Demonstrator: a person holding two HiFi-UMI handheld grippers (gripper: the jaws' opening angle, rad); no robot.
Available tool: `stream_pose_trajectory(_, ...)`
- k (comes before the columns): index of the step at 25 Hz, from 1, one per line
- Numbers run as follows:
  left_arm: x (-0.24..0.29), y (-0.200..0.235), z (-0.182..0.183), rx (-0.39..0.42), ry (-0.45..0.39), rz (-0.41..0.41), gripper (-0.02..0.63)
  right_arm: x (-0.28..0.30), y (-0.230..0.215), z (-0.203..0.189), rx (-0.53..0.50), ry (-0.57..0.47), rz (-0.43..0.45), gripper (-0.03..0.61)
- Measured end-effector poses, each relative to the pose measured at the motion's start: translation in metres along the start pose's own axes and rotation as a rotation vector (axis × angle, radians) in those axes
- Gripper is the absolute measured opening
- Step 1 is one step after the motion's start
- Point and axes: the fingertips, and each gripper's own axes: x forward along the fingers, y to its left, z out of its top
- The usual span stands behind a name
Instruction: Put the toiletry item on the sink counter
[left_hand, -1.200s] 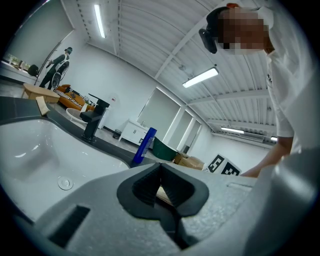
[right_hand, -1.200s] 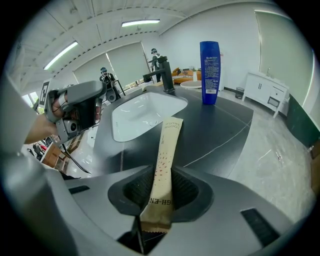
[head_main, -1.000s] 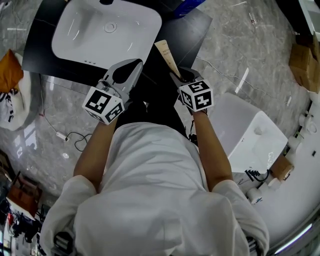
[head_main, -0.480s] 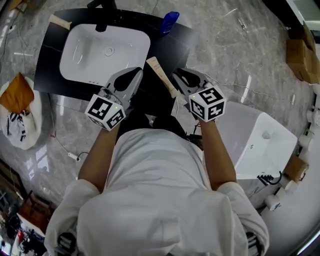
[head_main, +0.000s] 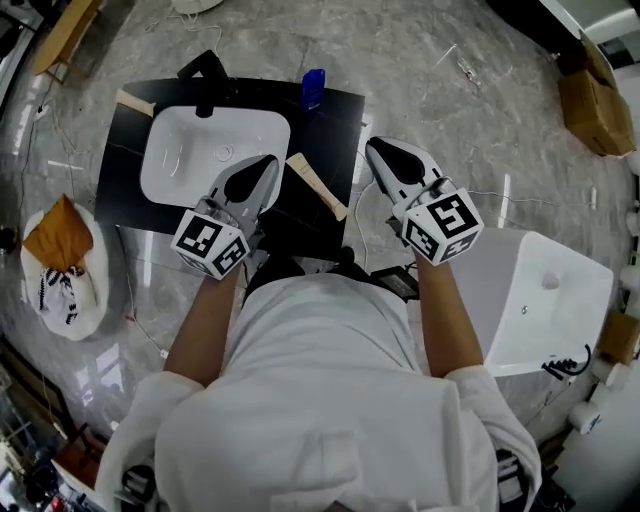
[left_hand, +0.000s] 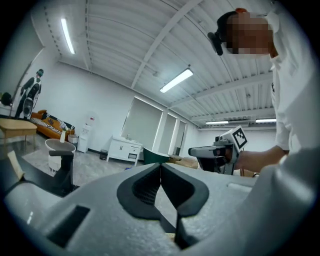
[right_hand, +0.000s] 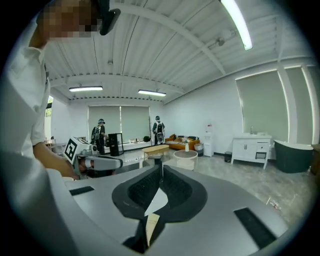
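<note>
The toiletry item (head_main: 316, 186), a long beige box, lies flat on the black sink counter (head_main: 335, 125), to the right of the white basin (head_main: 200, 150). My left gripper (head_main: 266, 163) hovers over the counter just left of the item, jaws shut and empty. Well to the item's right, past the counter's edge, my right gripper (head_main: 378, 148) is also shut and clear of it. In the left gripper view the left gripper (left_hand: 160, 165) has its tips touching. The right gripper (right_hand: 161, 167) shows the same in its own view, with a pale strip visible behind the hollow.
A black faucet (head_main: 205, 72), a blue bottle (head_main: 313, 88) and a small beige piece (head_main: 133, 102) stand along the counter's back. A white fixture (head_main: 525, 295) is at the right, cardboard boxes (head_main: 592, 100) at the far right, a white bag (head_main: 60, 265) at the left. Cables cross the marble floor.
The right gripper held the beige box a second ago; it has let go and swung right. The box now rests on the counter. The head view has pulled back and up.
</note>
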Motion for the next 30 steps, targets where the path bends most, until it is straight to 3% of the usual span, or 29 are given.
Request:
stream_pose_trajectory(7, -0.011, -0.006, 0.053, 0.164, -0.028, 0.113, 0.015, -0.056, -0.034, 0.048, -0.045, -0.162, -0.236, 0.026)
stream_pose_trajectory(14, -0.025, -0.011, 0.105, 0.209, -0.112, 0.181, 0.015, -0.102, -0.044, 0.081, -0.076, -0.262, -0.346, 0.026)
stream_pose_trajectory(18, -0.027, -0.017, 0.119, 0.231, -0.133, 0.184, 0.015, -0.113, -0.044, 0.078, -0.057, -0.283, -0.354, 0.026)
stream_pose_trajectory(24, -0.027, -0.017, 0.110, 0.207, -0.103, 0.194, 0.015, -0.110, -0.035, 0.067, -0.051, -0.269, -0.308, 0.020)
stream_pose_trajectory(30, -0.022, -0.036, 0.096, 0.195, -0.078, 0.119, 0.015, -0.114, -0.038, 0.057, -0.042, -0.252, -0.280, 0.015)
